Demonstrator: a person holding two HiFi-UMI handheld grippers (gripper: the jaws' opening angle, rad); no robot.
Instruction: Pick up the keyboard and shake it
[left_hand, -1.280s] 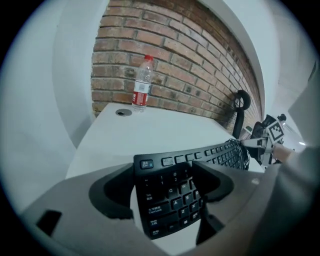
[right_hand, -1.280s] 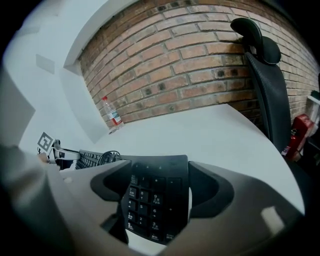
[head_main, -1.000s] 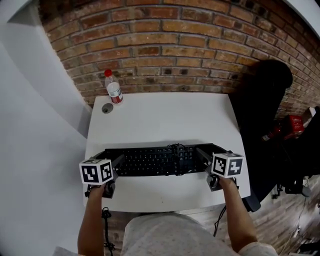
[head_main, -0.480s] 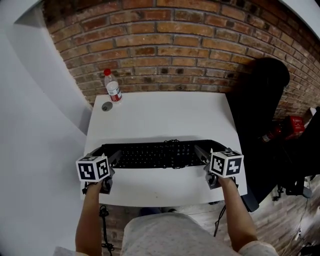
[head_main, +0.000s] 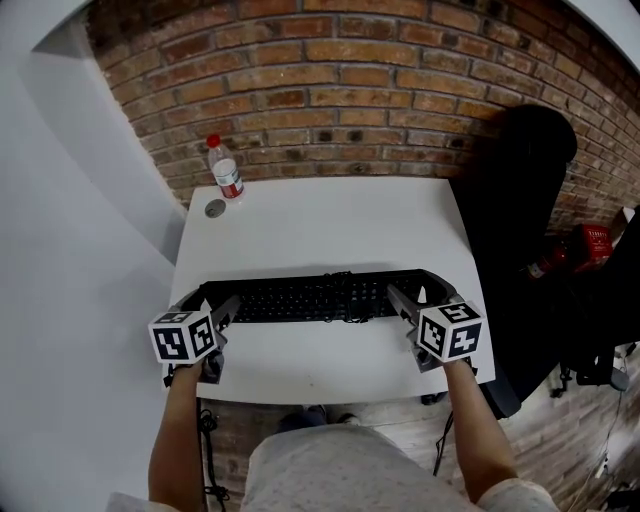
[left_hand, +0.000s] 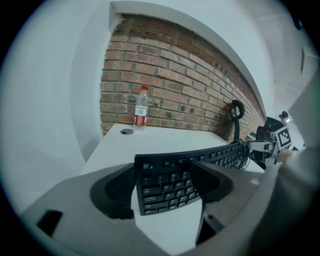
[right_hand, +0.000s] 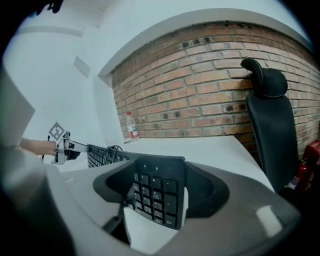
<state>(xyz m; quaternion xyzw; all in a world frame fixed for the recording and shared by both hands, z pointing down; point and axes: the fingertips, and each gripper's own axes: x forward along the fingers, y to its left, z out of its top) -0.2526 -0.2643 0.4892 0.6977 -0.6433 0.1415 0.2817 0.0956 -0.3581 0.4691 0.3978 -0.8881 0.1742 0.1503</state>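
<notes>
A black keyboard with its cable bundled on top hangs a little above the white table, held by both ends. My left gripper is shut on its left end, which shows as rows of keys between the two jaws. My right gripper is shut on the right end, with the number pad clamped between its jaws. In the right gripper view the keyboard runs off to the left toward the other gripper.
A water bottle with a red cap stands at the table's far left corner, a small round grey disc beside it. A black chair stands right of the table against the brick wall. A red object lies on the floor beyond it.
The keyboard and both grippers have moved away from me and up off the table. The grip on both ends has stayed the same.
</notes>
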